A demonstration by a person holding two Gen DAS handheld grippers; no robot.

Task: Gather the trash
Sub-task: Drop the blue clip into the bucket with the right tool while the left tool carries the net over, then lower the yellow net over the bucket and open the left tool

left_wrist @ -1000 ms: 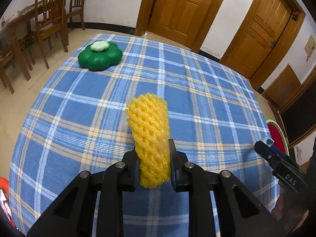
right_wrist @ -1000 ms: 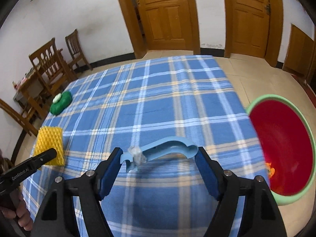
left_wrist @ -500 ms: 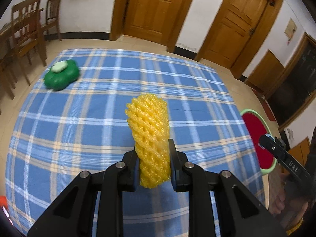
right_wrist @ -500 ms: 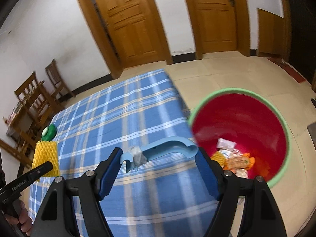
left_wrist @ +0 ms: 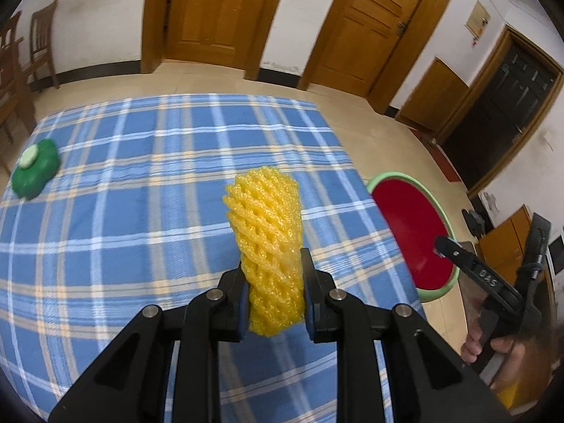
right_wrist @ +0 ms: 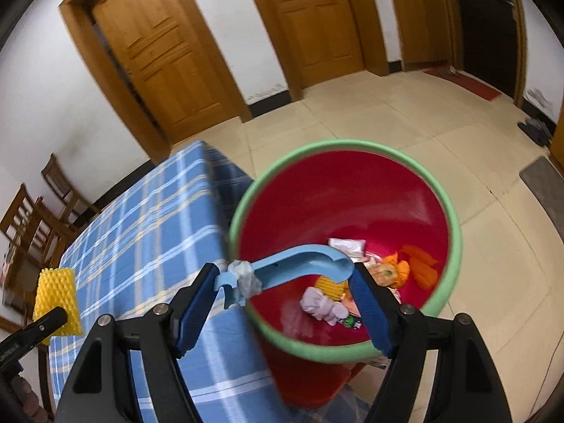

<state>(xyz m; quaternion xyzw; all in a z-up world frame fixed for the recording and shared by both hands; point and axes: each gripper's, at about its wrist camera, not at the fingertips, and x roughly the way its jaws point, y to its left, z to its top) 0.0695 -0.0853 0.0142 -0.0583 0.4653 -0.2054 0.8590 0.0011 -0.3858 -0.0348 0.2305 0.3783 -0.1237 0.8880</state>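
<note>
Yellow foam net sleeve: clamped upright between the pads of the left gripper, lower end squeezed, upper end standing free above the blue plaid tablecloth. Also seen at the left edge of the right wrist view.

Light blue plastic hook: curved, wrapped near one end with a clear crumpled scrap; spanned end to end across the right gripper, pads pressing on both tips, jaws wide. Held over the near rim of the bin, partly above the table edge.

Red bin with green rim: on the floor beside the table's corner. Inside, at the bottom: white packet, orange peel pieces, pale lilac crumpled item, a yellow ridged piece, assorted wrappers.

Green flower-shaped object with white top: on the cloth, far left side, well apart from the sleeve.

Surroundings: wooden doors, wooden chairs, tiled floor; a person's hand on the right gripper's handle.
</note>
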